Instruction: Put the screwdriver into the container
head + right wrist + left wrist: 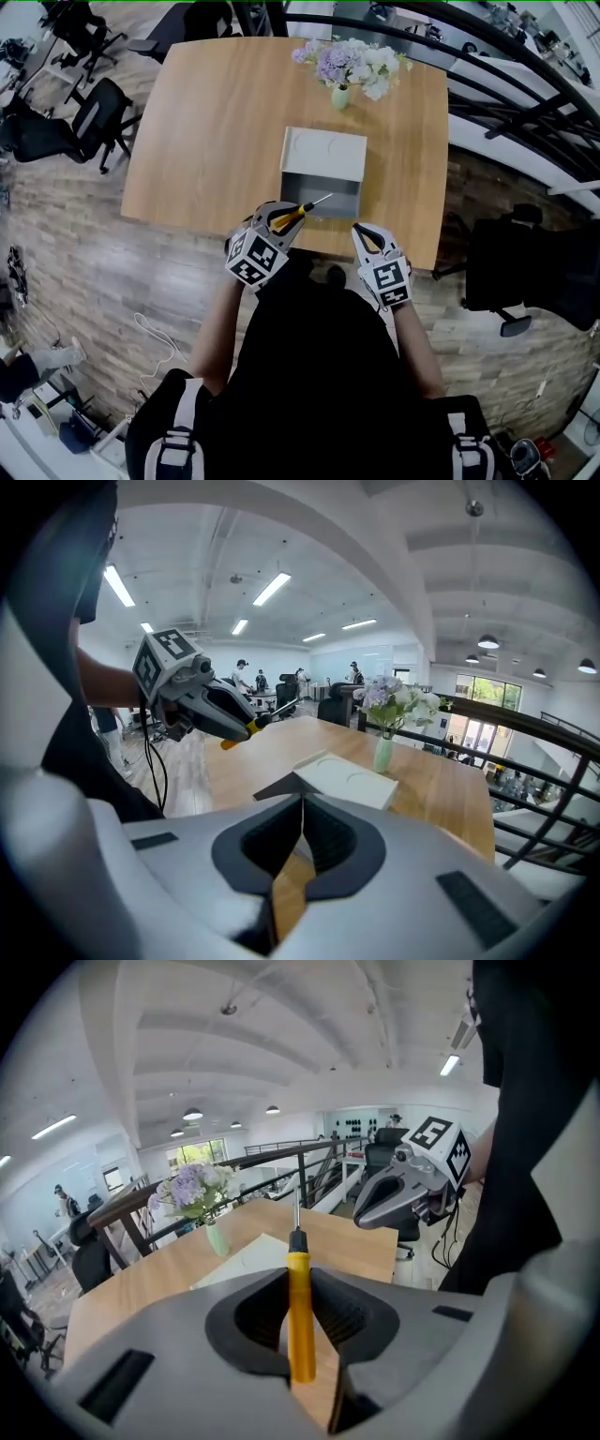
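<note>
Carrying | left gripper is pinching screwdriver near container | right gripper is resting pressed together | next: likely lowering into container

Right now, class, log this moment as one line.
left gripper: shut on screwdriver; right gripper: shut, empty; container: on table, screwdriver not in

No words, brand names or numbers can be read in any view. The only printed marks are black-and-white square marker patterns on the cube of the left gripper and on the cube of the right gripper. They are coded blocks, not letters or digits.
</note>
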A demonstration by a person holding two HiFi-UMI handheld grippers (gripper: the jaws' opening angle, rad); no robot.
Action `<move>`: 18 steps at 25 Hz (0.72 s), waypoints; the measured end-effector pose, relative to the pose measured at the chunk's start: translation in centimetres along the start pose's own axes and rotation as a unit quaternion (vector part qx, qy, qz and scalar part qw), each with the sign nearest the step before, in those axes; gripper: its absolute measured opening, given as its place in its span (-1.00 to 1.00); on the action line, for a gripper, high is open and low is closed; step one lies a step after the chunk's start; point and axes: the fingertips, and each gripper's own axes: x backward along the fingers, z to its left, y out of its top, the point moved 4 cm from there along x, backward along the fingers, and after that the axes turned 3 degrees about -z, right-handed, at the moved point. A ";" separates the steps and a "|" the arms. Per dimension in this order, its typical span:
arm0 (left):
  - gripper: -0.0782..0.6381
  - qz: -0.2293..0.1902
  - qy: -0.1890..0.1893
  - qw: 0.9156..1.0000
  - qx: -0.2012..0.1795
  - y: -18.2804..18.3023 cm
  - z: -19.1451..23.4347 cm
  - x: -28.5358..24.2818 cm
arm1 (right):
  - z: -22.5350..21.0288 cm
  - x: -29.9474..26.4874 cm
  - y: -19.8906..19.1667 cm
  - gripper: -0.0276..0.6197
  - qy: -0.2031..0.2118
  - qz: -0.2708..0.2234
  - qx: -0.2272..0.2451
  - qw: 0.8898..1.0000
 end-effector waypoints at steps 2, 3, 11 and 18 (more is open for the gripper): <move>-0.54 0.010 -0.015 1.000 -0.019 -0.2 0.3 -0.8 | -0.4 -0.2 0.1 -0.84 -0.011 0.002 -0.006 1.000; -0.54 0.011 -0.022 0.999 -0.024 -0.3 0.4 -1.1 | -0.5 -0.2 0.1 -0.84 -0.017 0.002 -0.009 1.000; -0.54 0.025 -0.071 0.996 -0.057 -1.3 1.6 -3.5 | -1.3 -0.7 -0.1 -0.84 -0.059 0.010 -0.025 0.998; -0.54 0.044 -0.123 0.987 -0.090 -2.7 2.2 -5.7 | -1.6 -0.7 -0.1 -0.84 -0.099 0.013 -0.047 0.994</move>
